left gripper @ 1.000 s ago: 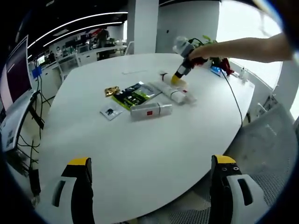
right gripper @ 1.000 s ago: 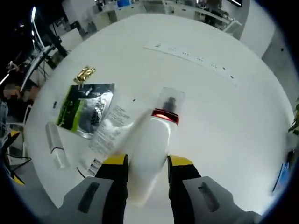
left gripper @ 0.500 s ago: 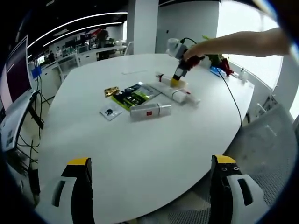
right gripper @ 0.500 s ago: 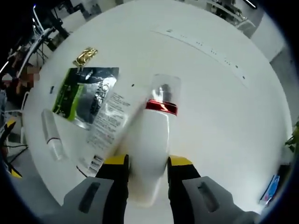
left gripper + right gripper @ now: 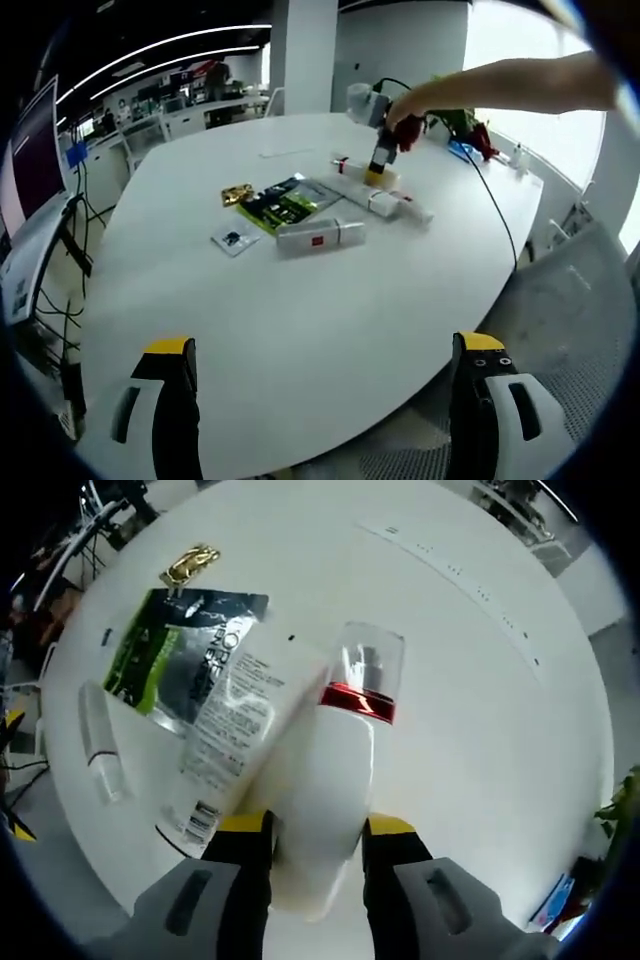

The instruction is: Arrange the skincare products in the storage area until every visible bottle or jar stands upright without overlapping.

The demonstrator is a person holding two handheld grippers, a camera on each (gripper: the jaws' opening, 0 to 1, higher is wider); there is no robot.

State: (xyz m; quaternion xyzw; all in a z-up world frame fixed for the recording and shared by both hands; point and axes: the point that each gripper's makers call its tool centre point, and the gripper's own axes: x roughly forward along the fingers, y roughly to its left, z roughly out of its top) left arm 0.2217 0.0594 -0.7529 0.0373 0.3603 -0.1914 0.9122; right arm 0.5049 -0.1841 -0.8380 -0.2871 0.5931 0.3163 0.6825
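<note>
My right claw [image 5: 315, 845] pinches a white bottle [image 5: 325, 800] between its yellow-tipped jaws. The bottle has a red band and a clear cap [image 5: 368, 660] at the far end, and it points away from me over the white bench [image 5: 480, 730]. Just beside the bottle, on its left in the right gripper view, lies a flat white tube [image 5: 235, 730] with printed text and a barcode; its upper end overlaps a green and black sachet [image 5: 165, 665]. A small gold packet [image 5: 192, 562] lies beyond the sachet, and a clear, pale tube [image 5: 100, 742] lies flat on the bench farther left, apart from the rest. A long white strip [image 5: 460, 580] lies across the far side of the bench.

My left claw [image 5: 320, 385] is spread wide and grips nothing, hanging near the bench's [image 5: 300, 330] near edge, well apart from the products. In the left gripper view I see my right claw [image 5: 378, 172] across the bench, held by my hand [image 5: 408, 125], its tip down on the cluster of white products [image 5: 375, 195]. Near it lie the sachet [image 5: 285, 205], the gold packet [image 5: 236, 194], a small clear packet [image 5: 236, 238], and a pale tube with a red mark [image 5: 320, 236], all flat on the bench. A black cable [image 5: 500, 215] runs over the bench's right side.
</note>
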